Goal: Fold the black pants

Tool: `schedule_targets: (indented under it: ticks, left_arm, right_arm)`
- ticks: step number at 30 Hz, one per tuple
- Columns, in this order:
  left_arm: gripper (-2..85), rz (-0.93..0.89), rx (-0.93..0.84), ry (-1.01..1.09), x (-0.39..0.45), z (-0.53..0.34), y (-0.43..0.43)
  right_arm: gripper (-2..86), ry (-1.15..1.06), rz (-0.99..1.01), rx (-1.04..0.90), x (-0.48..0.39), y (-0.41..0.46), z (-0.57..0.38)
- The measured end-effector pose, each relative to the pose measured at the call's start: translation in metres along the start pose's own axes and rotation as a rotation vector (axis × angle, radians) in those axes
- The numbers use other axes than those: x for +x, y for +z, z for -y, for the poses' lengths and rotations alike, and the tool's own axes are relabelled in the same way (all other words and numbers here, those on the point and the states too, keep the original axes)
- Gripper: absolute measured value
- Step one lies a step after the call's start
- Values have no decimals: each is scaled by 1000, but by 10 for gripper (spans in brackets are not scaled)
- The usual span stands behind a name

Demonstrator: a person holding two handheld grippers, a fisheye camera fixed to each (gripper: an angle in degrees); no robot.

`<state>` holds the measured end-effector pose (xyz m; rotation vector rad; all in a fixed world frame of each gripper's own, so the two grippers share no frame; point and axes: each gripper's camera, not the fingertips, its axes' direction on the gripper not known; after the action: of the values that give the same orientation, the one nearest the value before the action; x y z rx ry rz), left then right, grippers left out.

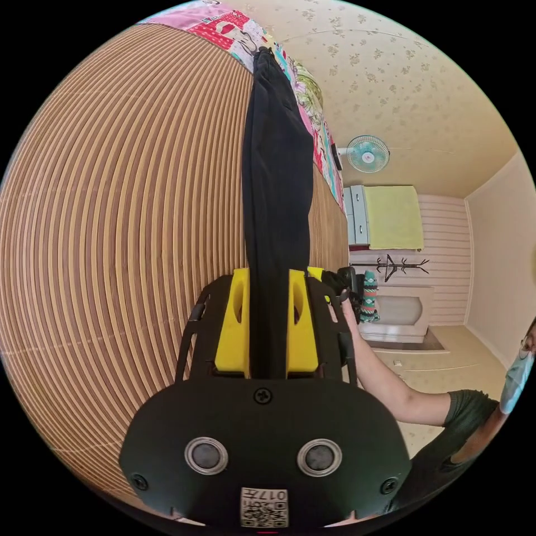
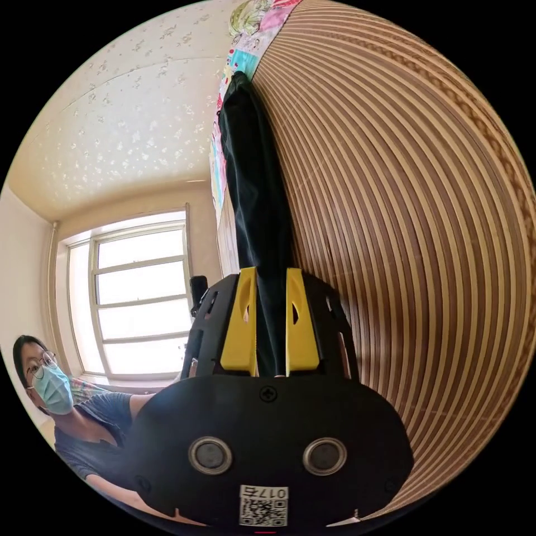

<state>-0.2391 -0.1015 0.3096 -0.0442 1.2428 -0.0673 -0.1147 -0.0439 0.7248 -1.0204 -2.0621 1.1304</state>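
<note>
Both grippers clamped on black pants, cloth running off toward 12.
Left gripper (image 1: 267, 326) and right gripper (image 2: 272, 324) pinch the black pants (image 1: 276, 184); long axis 6–12 over striped mat (image 1: 123, 223).

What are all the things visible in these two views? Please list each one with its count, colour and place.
black pants: 1, black, stretched in a long strip from both grippers across the mat to its far edge
bamboo mat: 1, brown and tan stripes, under the pants
patterned quilt: 1, pink and many colours, along the far edge of the mat
wall fan: 1, teal and white, on the wall
cabinet: 1, pale grey, beside a yellow cloth
coat rack: 1, dark, on the panelled wall
window: 1, white frame, bright, behind the person
left gripper: 1, yellow jaws on black body, shut on the pants
right gripper: 1, yellow jaws, shut on the pants
person: 1, dark shirt, face mask
</note>
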Motion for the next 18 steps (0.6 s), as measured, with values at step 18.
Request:
schedule_targets:
  ticks: [18]
  left_arm:
    - [66, -334, 177, 443, 201, -90, -96]
  right_arm:
    - [25, -471, 281, 92, -162, -70, -182]
